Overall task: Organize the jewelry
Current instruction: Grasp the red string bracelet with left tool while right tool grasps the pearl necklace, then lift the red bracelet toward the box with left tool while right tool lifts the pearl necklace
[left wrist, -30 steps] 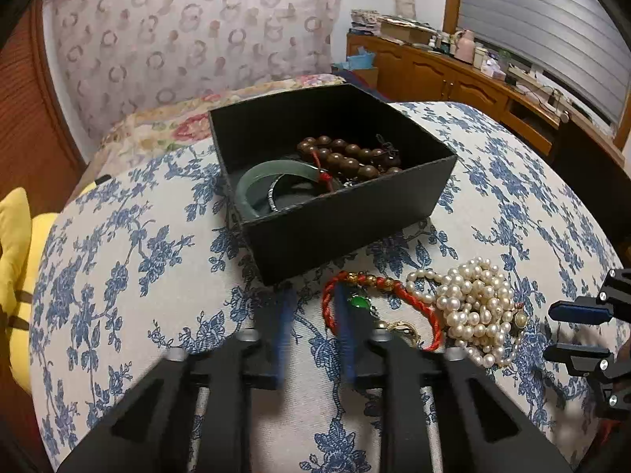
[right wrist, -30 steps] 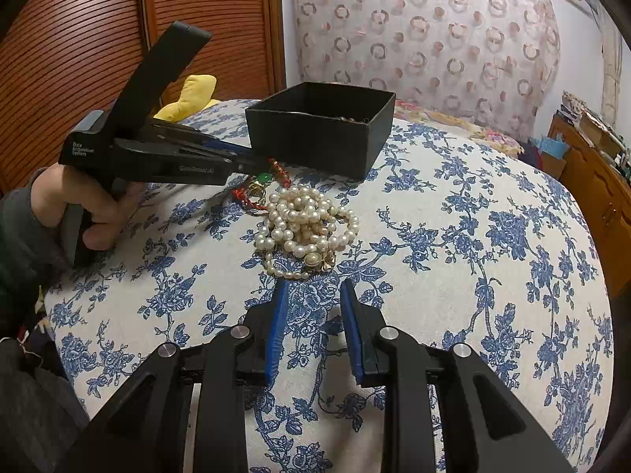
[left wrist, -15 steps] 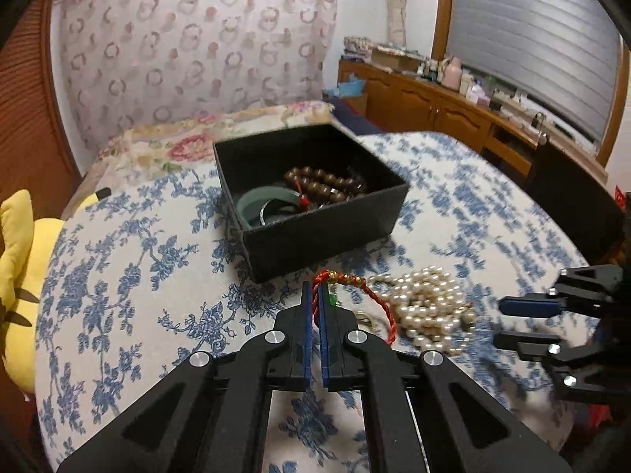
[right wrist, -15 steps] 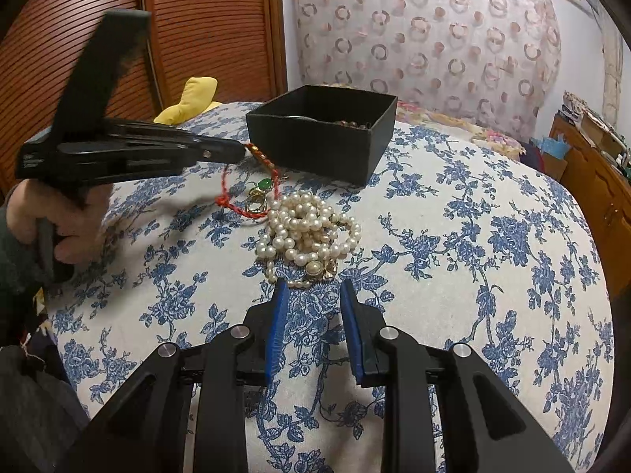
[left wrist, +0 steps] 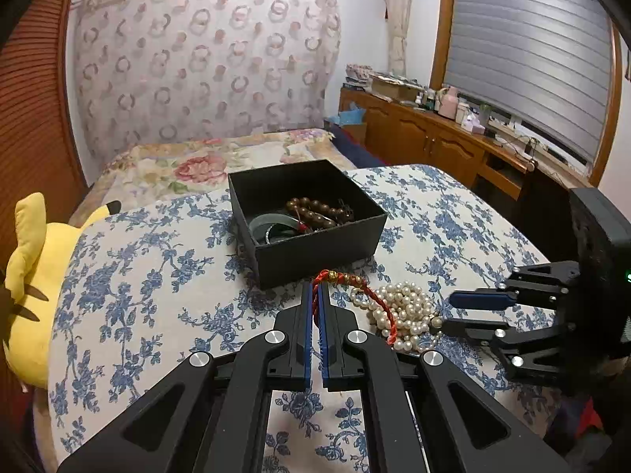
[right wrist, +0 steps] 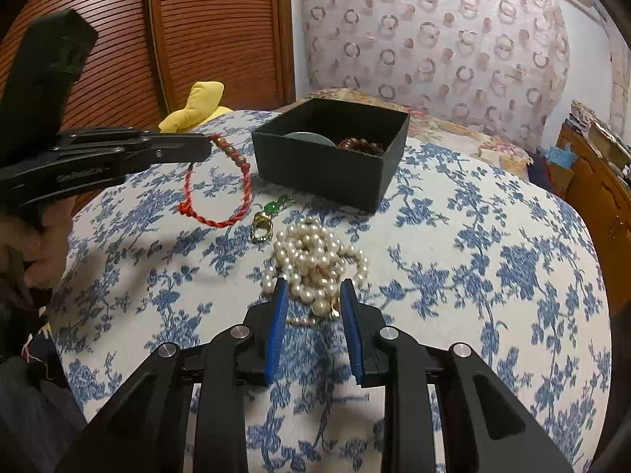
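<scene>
aloft, red bracelet (right wrist: 215, 197) in left jaws

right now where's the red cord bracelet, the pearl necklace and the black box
red cord bracelet (right wrist: 215, 218): right wrist view, bottom of the hanging loop
pearl necklace (right wrist: 311, 260): right wrist view, middle of the heap
black box (left wrist: 315, 250): left wrist view, near outer wall

Yellow plush toy (left wrist: 29, 276) at bed edge; wooden cabinet (left wrist: 426, 146); slatted blind (left wrist: 528, 51)
</scene>
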`<state>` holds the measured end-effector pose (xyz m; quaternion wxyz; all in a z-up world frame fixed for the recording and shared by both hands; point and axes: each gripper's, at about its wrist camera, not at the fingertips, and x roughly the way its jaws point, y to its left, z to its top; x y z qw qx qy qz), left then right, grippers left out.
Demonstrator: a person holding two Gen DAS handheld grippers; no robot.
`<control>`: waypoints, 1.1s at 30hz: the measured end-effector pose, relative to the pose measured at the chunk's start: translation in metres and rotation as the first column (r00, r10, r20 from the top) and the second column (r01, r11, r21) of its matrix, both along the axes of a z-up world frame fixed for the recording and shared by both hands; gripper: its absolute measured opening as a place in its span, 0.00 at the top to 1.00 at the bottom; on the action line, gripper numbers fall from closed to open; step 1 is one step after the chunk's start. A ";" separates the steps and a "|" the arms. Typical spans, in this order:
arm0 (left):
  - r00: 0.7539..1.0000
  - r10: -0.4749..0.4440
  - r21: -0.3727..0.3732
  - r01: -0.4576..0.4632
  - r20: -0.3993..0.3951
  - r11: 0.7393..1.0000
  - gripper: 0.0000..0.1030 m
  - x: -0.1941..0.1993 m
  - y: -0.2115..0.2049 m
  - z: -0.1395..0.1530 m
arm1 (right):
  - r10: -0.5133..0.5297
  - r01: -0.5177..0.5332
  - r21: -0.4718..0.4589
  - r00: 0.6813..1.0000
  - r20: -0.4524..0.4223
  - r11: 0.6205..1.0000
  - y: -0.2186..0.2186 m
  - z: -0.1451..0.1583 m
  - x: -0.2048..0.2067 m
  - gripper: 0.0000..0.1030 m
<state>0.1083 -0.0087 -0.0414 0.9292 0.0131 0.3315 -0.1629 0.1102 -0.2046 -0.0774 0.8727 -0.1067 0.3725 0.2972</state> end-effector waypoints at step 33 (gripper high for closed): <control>1.000 0.016 -0.019 -0.016 -0.014 1.000 0.98 -0.008 0.007 -0.007 | 0.015 -0.010 0.075 0.998 -0.060 0.997 0.009 0.006 0.031 0.91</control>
